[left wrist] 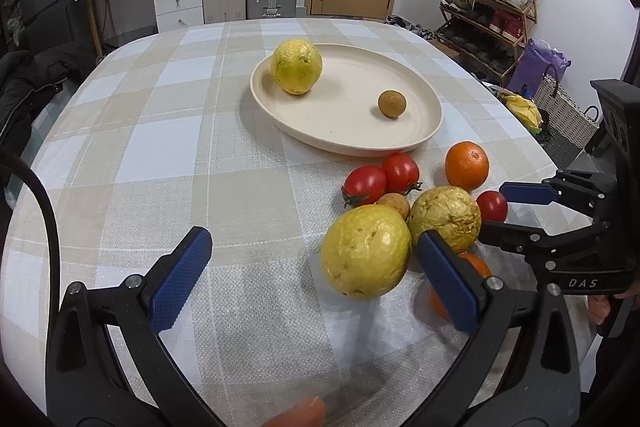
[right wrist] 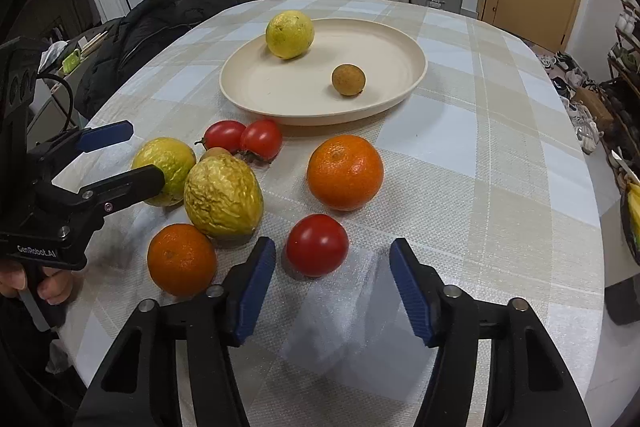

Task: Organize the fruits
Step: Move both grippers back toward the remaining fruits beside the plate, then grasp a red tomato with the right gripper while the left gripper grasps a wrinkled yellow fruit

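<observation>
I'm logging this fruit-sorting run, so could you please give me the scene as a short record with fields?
surface: checked tablecloth
plate: holds a yellow fruit and a small brown fruit
loose on the cloth: two oranges, three tomatoes, two yellow fruits, one small brown fruit partly hidden
left gripper: open, a smooth yellow fruit between its fingers, untouched
right gripper: open, just behind a lone tomato

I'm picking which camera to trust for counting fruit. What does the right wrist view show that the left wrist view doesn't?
Only the right wrist view shows the near orange whole, and the near tomato unblocked. Only the left wrist view shows the shoe rack. Both show the plate holding a yellow fruit and a small brown fruit.
</observation>
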Tool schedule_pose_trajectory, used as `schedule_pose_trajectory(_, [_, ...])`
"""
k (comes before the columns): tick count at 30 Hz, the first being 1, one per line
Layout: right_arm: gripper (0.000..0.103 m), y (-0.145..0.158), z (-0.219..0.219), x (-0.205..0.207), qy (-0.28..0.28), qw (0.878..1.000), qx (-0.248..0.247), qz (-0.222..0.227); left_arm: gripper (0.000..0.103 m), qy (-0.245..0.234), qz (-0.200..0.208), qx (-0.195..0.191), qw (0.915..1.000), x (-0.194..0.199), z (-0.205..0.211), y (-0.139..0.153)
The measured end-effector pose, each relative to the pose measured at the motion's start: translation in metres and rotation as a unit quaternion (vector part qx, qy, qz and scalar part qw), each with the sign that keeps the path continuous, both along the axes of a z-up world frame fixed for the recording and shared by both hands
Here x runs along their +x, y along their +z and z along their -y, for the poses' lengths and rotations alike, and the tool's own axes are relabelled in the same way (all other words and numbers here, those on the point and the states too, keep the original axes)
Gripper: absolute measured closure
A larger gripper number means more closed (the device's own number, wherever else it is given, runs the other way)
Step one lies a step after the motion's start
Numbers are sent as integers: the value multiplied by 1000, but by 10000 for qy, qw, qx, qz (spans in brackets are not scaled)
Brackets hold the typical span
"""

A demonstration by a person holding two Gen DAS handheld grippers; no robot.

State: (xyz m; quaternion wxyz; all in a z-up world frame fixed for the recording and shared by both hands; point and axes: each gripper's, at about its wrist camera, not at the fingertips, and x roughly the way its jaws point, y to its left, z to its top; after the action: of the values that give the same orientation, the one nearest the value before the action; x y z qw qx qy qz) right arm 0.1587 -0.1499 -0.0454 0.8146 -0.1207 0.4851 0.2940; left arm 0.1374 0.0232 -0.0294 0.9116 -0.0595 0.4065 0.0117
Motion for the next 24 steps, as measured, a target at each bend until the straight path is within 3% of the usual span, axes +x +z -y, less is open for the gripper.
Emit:
schedule_pose_trajectory(5, [54,-1,-2,0,30,10000,21,0,0,-93,-36,49,9999,-1,3,-2])
schedule_pose_trajectory(7, [65,-1,-2,0,48,10000,31,10,0,-148,-59,82,9998,-1,5,-3])
schedule_pose_trajectory(10, [71,-1,-2,-1,73,9999,70,-3,0,-196,-77,125,9997,-2,8,-4])
schedule_pose_trajectory(24, [72,21,5,-5,-19,9985,376,386,1,-305,-110,148,9994,-2,8,-2])
